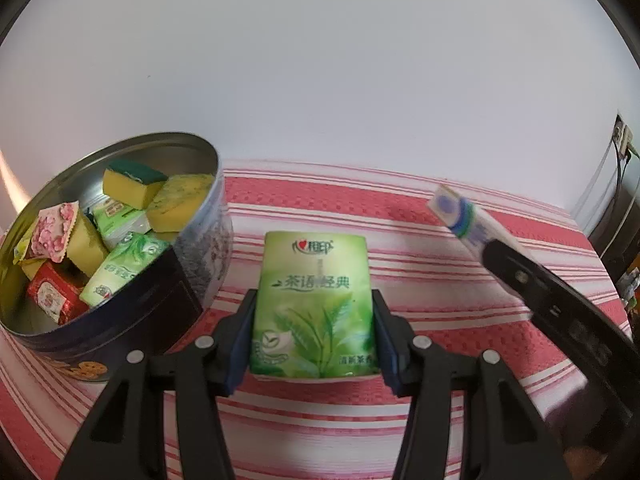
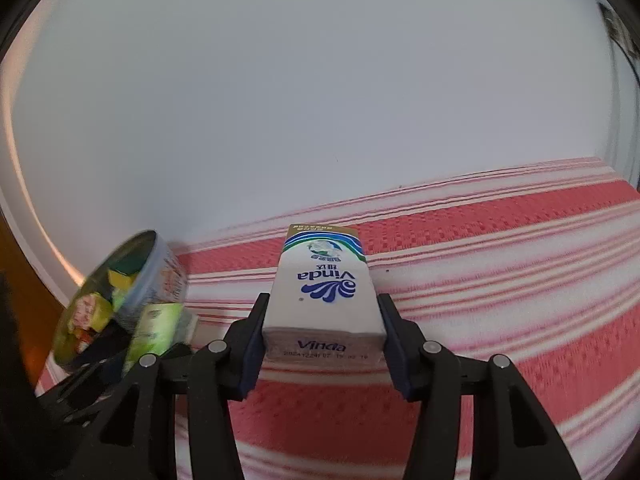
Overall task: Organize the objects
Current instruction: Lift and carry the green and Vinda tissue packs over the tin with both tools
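— Packs first: where are they?

— Green pack (image 1: 314,304) sits clamped between the pads of the left gripper (image 1: 314,332), held clear above the striped cloth (image 1: 400,208), just right of the tin (image 1: 120,280). White pack (image 2: 326,300) is gripped the same way by the right gripper (image 2: 322,344), farther right, also off the cloth.

— And the tin?

— Open and already crowded: sponges (image 1: 134,186), green packs, a pink sachet (image 1: 54,232), a red packet (image 1: 52,298). Free space looks limited, mostly near the front wall.

— How should the step be done?

— My judgement: left goes first, since it is nearest. Carry the green pack over the rim, tilt it to match the packs already leaning inside, lower until it rests, then release. Dropping from height risks it bouncing off the sponges. Keep the right gripper back until the left is clear; both approach the same opening and could collide. Soft packs deform, so do not squeeze harder.
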A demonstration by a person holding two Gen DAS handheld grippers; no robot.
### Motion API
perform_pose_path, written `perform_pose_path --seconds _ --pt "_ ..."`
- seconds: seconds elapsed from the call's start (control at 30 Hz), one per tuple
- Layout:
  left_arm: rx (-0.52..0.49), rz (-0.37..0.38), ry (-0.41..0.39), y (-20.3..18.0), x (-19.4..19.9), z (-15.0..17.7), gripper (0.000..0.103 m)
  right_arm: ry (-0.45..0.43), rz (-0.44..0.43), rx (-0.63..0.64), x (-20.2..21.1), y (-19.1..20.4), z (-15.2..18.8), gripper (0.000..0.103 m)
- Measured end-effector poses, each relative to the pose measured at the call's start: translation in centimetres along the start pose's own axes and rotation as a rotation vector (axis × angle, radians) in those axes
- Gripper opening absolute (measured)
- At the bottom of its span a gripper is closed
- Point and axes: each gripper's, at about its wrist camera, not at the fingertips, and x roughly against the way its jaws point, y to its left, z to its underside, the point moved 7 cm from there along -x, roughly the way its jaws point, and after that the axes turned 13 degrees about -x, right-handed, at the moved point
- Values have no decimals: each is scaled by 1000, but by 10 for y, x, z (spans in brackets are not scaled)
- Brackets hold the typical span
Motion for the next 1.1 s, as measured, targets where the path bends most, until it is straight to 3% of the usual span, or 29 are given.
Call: perform_pose_path --seconds 0.23,0.6,0.9,1.1 --pt "-28 -19 -40 8 13 -2 52 -86 12 -16 14 3 17 54" --pt "-72 -45 -113 38 25 -6 52 -194 49 20 41 14 9 54" --pt "-91 -60 -155 42 38 -13 52 -230 50 44 59 22 11 54" --pt "-71 -66 -179 64 45 -15 52 -247 31 44 60 40 12 54"
